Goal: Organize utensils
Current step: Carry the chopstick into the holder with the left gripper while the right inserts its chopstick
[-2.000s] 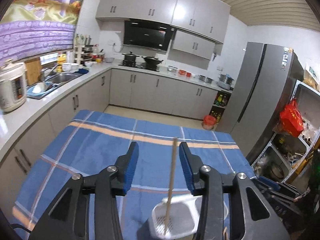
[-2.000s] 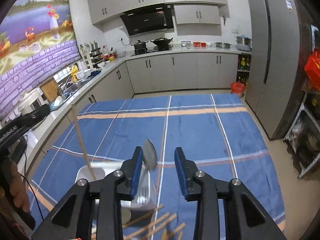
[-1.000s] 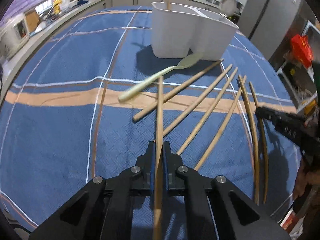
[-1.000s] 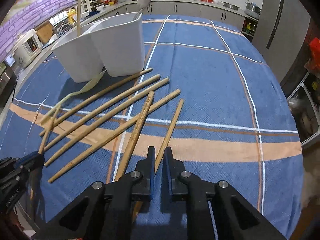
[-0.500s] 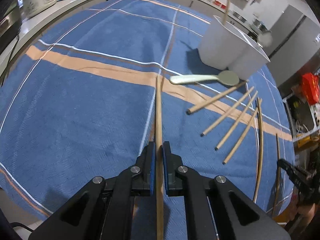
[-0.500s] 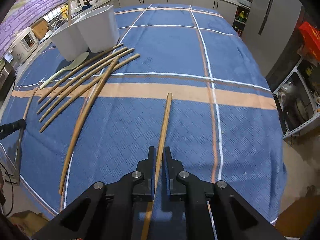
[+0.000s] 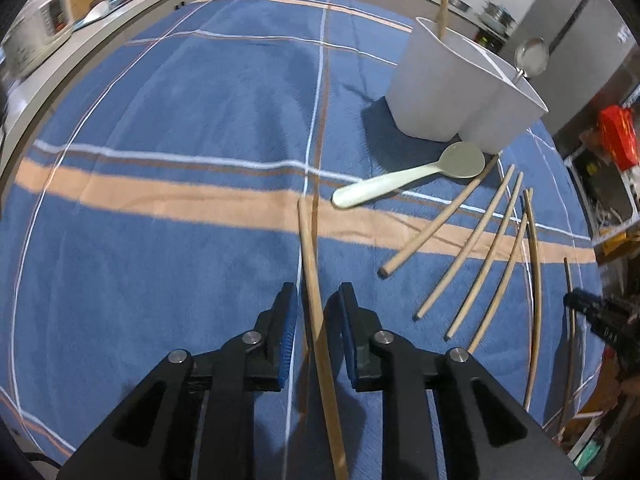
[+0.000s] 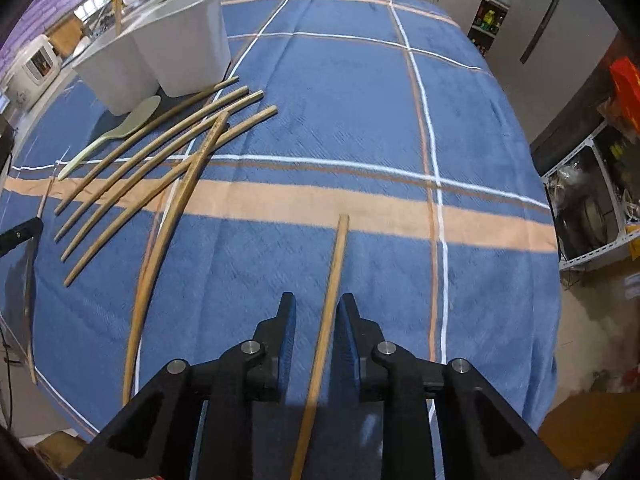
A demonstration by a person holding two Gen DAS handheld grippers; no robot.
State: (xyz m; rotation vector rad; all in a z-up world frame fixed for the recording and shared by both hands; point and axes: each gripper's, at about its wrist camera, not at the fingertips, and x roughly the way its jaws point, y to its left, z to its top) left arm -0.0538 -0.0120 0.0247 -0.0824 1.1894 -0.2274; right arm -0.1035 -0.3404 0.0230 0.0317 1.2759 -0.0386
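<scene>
A white two-part utensil holder (image 7: 456, 92) stands on the blue plaid cloth, with one wooden chopstick and a metal spoon upright in it; it also shows in the right wrist view (image 8: 160, 48). A pale green spoon (image 7: 404, 182) and several wooden chopsticks (image 7: 472, 252) lie beside it. My left gripper (image 7: 318, 300) is open, with a chopstick (image 7: 310, 264) lying loose between its jaws. My right gripper (image 8: 316, 308) is open around another chopstick (image 8: 334, 272) lying on the cloth.
The cloth covers the table (image 8: 360, 100); its near edge runs just below both grippers. A kitchen counter with a rice cooker (image 7: 36, 36) lies far left, a fridge (image 7: 576, 40) far right. The right gripper's tip (image 7: 600, 320) shows at the left wrist view's right edge.
Both grippers were shut on a chopstick half a second ago; both jaws have since opened and the chopsticks lie free between them.
</scene>
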